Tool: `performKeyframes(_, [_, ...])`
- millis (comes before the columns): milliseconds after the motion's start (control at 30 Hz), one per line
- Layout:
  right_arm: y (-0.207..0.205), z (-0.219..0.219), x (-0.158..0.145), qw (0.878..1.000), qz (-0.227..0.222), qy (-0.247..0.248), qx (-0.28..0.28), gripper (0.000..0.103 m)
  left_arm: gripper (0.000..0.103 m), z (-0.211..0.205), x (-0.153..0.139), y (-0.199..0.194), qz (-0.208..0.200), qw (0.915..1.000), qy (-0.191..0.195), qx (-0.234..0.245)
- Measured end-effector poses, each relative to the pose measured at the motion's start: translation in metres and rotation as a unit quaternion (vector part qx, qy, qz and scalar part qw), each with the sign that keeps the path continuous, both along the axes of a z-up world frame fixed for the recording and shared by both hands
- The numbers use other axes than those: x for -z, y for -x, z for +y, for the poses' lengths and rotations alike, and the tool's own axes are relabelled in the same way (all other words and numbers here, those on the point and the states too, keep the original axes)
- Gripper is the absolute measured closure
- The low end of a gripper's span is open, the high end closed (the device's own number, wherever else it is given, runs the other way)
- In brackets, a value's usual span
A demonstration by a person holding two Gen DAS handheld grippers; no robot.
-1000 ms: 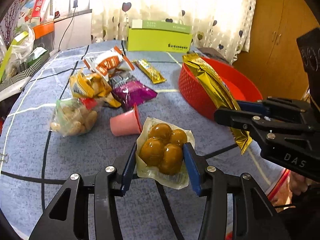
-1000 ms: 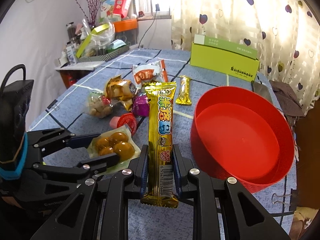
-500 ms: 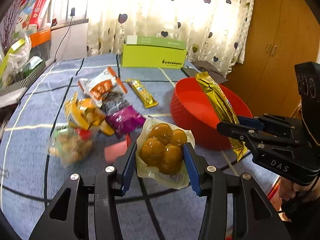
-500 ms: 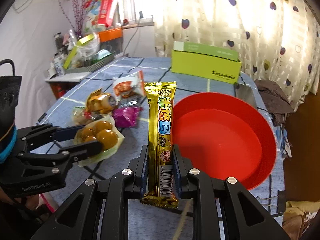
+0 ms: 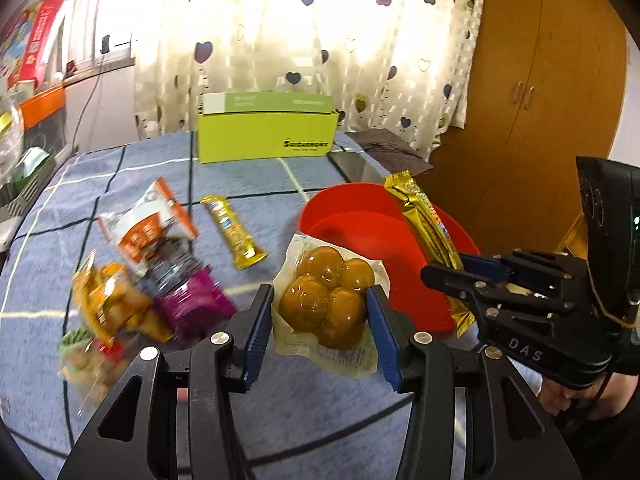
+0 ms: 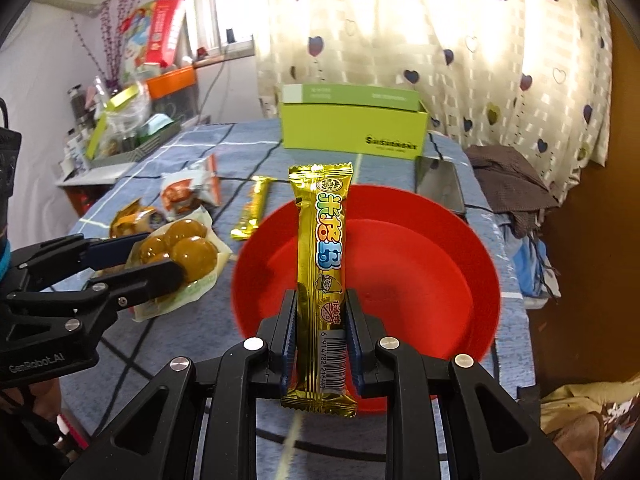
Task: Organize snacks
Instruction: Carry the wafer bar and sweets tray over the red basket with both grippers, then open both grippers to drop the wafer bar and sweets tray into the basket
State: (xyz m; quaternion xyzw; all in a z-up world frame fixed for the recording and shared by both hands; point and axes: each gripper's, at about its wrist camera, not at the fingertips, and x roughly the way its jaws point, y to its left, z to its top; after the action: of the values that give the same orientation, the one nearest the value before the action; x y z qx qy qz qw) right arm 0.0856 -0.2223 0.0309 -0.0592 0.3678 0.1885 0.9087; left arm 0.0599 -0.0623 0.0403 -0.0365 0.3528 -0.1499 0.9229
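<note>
Above the red bowl, right jaws clamped on the gold bar, left jaws on the egg pack.

A blue checked tablecloth covers the table. Ahead of the left gripper and to its left lie loose snack packets and a gold bar. A red bowl sits ahead of the right gripper, a green box beyond.
</note>
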Motion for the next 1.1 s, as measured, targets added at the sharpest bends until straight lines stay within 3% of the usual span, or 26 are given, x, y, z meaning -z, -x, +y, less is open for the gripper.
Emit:
performKeyframes(367, [-0.025, -0.02, 0.017, 0.999, 0.029, 0.005, 0.025, 0.083, 0.055, -0.034, 0.005, -0.037, 0.015, 0.9994, -0.002, 0.03])
performKeyframes(800, [-0.038, -0.035, 0.038, 0.997, 0.071, 0.008, 0.04, 0.083, 0.054, -0.064, 0.032, -0.063, 0.062, 0.9961, -0.016, 0.062])
performKeyframes(1100, [-0.037, -0.038, 0.04, 0.996, 0.081, 0.011, 0.044, 0.075, 0.053, -0.067, 0.039, -0.066, 0.075, 0.9947, -0.018, 0.068])
